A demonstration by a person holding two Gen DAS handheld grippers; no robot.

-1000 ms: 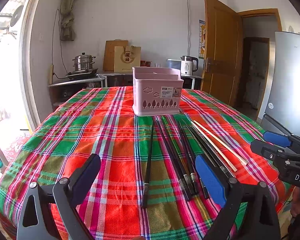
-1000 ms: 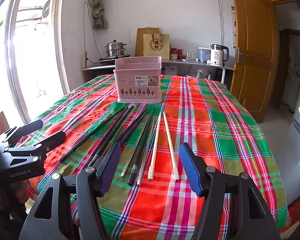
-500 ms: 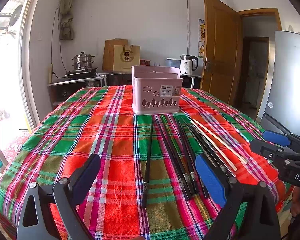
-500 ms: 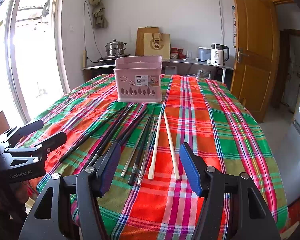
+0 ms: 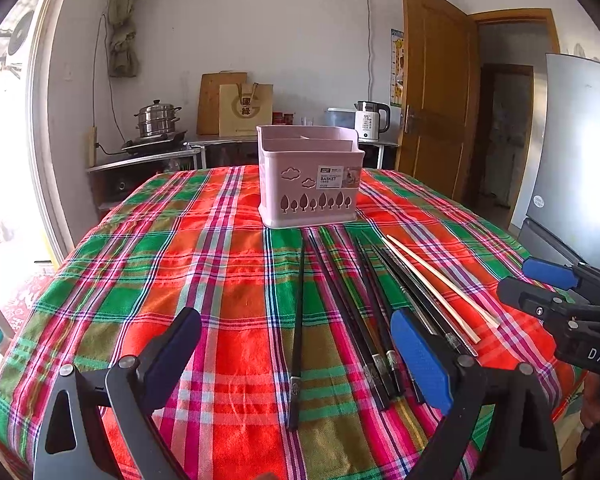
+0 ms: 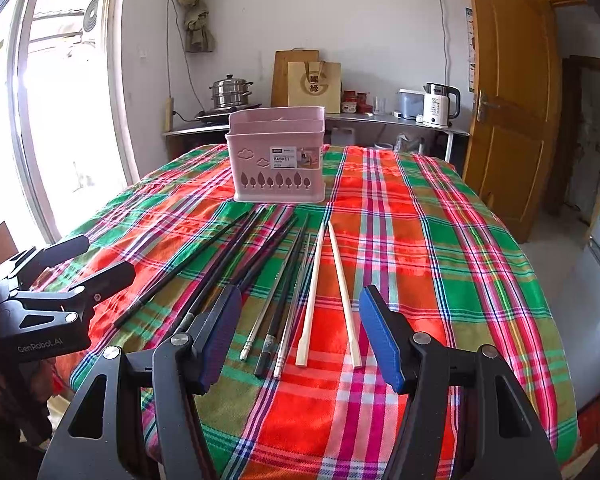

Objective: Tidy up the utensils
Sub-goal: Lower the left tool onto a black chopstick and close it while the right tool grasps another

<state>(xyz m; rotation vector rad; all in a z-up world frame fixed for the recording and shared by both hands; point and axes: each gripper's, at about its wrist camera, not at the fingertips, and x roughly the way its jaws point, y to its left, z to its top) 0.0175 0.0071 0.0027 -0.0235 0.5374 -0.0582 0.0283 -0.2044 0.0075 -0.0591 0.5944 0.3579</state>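
Start of the job, nothing picked up yet. Left claw (image 5: 296, 356) spread wide and empty, hovering over the near tabletop (image 5: 140, 264) edge with the lone black chopstick (image 5: 298, 320) between its pads. Right claw (image 6: 300, 332) also spread and empty, above the near ends of the two pale wooden chopsticks (image 6: 312, 296). Dark and metal chopsticks (image 6: 276, 276) lie fanned beside them, all flat on the cloth. Pink basket (image 6: 278, 160) stands upright at the far ends; divided compartments, nothing seen sticking out. Next likely: lower, pinch one thin stick, carry it to the basket.
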